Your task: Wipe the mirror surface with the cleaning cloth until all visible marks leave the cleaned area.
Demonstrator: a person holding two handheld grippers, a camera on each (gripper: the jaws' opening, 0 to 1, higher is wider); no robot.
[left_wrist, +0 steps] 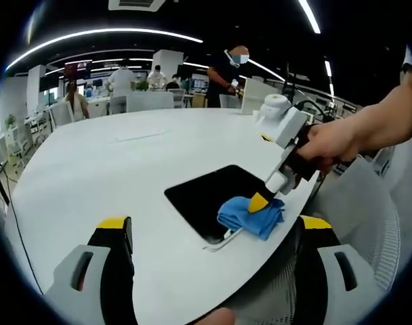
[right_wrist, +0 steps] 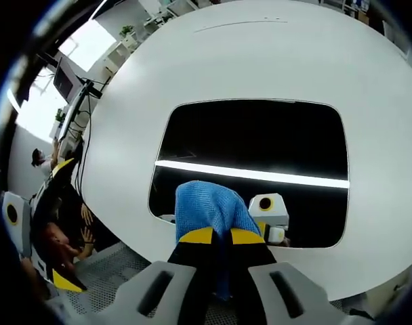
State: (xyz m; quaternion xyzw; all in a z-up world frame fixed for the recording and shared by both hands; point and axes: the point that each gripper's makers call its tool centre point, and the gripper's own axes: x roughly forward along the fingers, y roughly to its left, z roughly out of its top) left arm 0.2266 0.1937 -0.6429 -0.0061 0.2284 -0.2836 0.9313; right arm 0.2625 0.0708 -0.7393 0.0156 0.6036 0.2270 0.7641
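Mirror (right_wrist: 260, 142) lay flat at the desk's near edge, glass reading almost black with one ceiling light strip reflected across it. No marks could be made out on it in either view; too dark and too small to judge. In the left gripper view the mirror's (left_wrist: 216, 196) near right corner was hidden under the cloth (left_wrist: 252, 214), and a thin white edge showed just beside that corner.

Right gripper (right_wrist: 221, 235) had its jaws pressed together, pinching the blue cloth (right_wrist: 209, 210), with the cloth pressed on the near edge of the glass. Part of the cloth was hidden between the jaws. From the left gripper view the same gripper (left_wrist: 260, 202) came in from the right, held by a person's hand (left_wrist: 328, 145), tip down on the cloth.

Left gripper (left_wrist: 213, 233) was off the mirror, on its near side, jaws spread wide with nothing between them.

The white desk (left_wrist: 97, 162) was round and otherwise mostly bare. A white device (left_wrist: 272, 107) sat at its far right edge; what it was I couldn't tell. Several people (left_wrist: 121, 81) stood by the far desks, one (left_wrist: 228, 71) just beyond this desk. A mesh chair (left_wrist: 375, 223) sat at the near right, partly cut off.
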